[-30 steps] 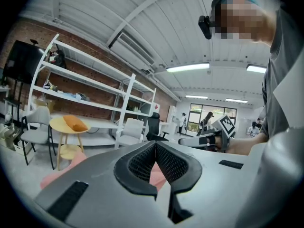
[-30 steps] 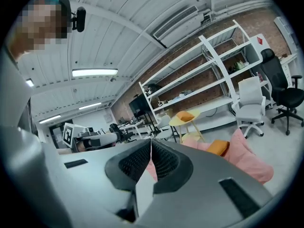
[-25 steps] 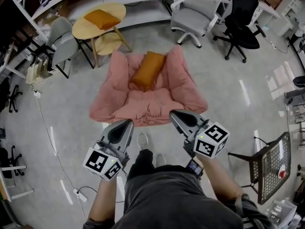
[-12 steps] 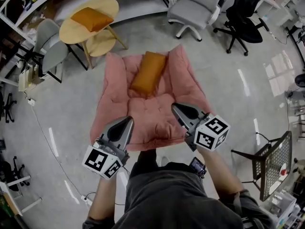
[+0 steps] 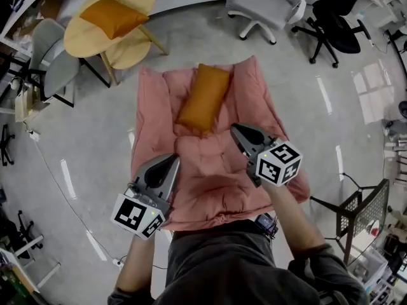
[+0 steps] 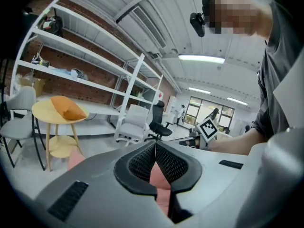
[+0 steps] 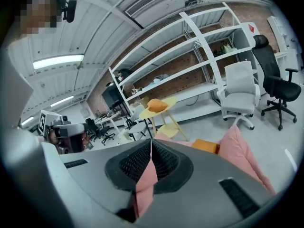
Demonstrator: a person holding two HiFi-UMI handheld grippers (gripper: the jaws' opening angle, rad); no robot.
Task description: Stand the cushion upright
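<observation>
The orange cushion is seen lying lengthwise on the pink floor sofa, in the middle of it, with its far end toward the back of the sofa and its near end on the seat. In the right gripper view one corner of it is seen beyond the jaws, beside a raised wing of the sofa.

The left hand-held gripper is held over the near left edge of the sofa, and the right hand-held gripper over the near right part of its seat. Both are apart from the cushion. The jaws of both are closed tip to tip and nothing is gripped; only the pink of the sofa is seen through the gap behind the tips.

The cushion is judged to be light, soft and easily bent, with a cloth cover that is not slippery and not fragile. A hold on one corner would probably let it fold. It is better taken at both long sides near the far end, or pinched at the two far corners, so that it can be raised and leaned on the back of the sofa.
</observation>
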